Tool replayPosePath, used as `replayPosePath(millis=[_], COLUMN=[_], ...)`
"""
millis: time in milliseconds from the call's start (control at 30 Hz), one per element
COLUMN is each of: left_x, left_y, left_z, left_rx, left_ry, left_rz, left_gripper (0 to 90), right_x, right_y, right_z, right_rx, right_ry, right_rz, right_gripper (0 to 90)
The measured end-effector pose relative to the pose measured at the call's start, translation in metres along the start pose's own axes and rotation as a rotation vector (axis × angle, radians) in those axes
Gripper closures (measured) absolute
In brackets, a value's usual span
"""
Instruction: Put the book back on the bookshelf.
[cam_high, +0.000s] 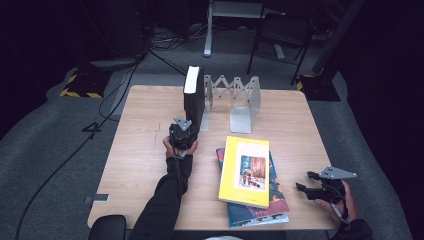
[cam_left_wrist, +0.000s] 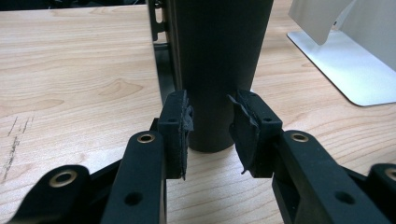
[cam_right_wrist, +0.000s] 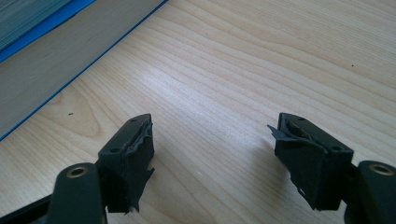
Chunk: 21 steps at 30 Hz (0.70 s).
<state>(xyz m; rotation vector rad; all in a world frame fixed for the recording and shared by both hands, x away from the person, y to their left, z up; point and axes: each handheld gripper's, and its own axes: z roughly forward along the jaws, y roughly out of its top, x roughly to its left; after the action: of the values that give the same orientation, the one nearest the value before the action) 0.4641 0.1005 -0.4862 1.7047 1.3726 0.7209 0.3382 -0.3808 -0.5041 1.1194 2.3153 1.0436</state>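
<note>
While a black book (cam_high: 194, 97) stands upright on its edge near the twelve o'clock side of a pale wooden table (cam_high: 145, 150), the left gripper (cam_high: 184, 131) sits at the book's six o'clock end, low against its spine. Seen along that gripper's own view, the book (cam_left_wrist: 219, 70) rises as a dark rounded column between the two black jaws, whose torn pads (cam_left_wrist: 178, 126) stand on either side of it; the left pad touches the cover, while the right one lies just beside it, and whether it presses cannot be told. The jaws are narrowed to about the book's thickness. Just beside the book at its three o'clock stands a grey metal folding book rack (cam_high: 235, 100), its flat foot (cam_left_wrist: 345, 65) lying on the wood. At five o'clock on the table, a yellow book (cam_high: 246, 171) lies flat on top of a blue-edged book (cam_high: 260, 210). Well apart, at the table's four o'clock corner, the right gripper (cam_high: 307, 181) rests in a hand (cam_high: 340, 202), its jaws spread wide over bare wood with nothing between them; in its own view, the blue-edged book (cam_right_wrist: 51, 60) lies at ten o'clock of the right gripper (cam_right_wrist: 212, 154).
</note>
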Motion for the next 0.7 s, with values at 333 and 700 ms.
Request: replayPosePath(millis=[333, 700], left_x=[0.001, 0.001], left_y=[0.0, -0.003], left_z=[-0.012, -0.032], left_rx=[-0.009, 0.036], left_ry=[-0.032, -0.117], left_rz=[0.037, 0.226], left_gripper=[64.7, 63.0], right_x=[0.0, 0.001], right_y=[0.0, -0.001], right_z=[0.0, -0.001], right_rx=[-0.001, -0.001], right_ry=[-0.001, -0.007], right_rz=[-0.001, 0.003], right_gripper=[28.1, 28.0])
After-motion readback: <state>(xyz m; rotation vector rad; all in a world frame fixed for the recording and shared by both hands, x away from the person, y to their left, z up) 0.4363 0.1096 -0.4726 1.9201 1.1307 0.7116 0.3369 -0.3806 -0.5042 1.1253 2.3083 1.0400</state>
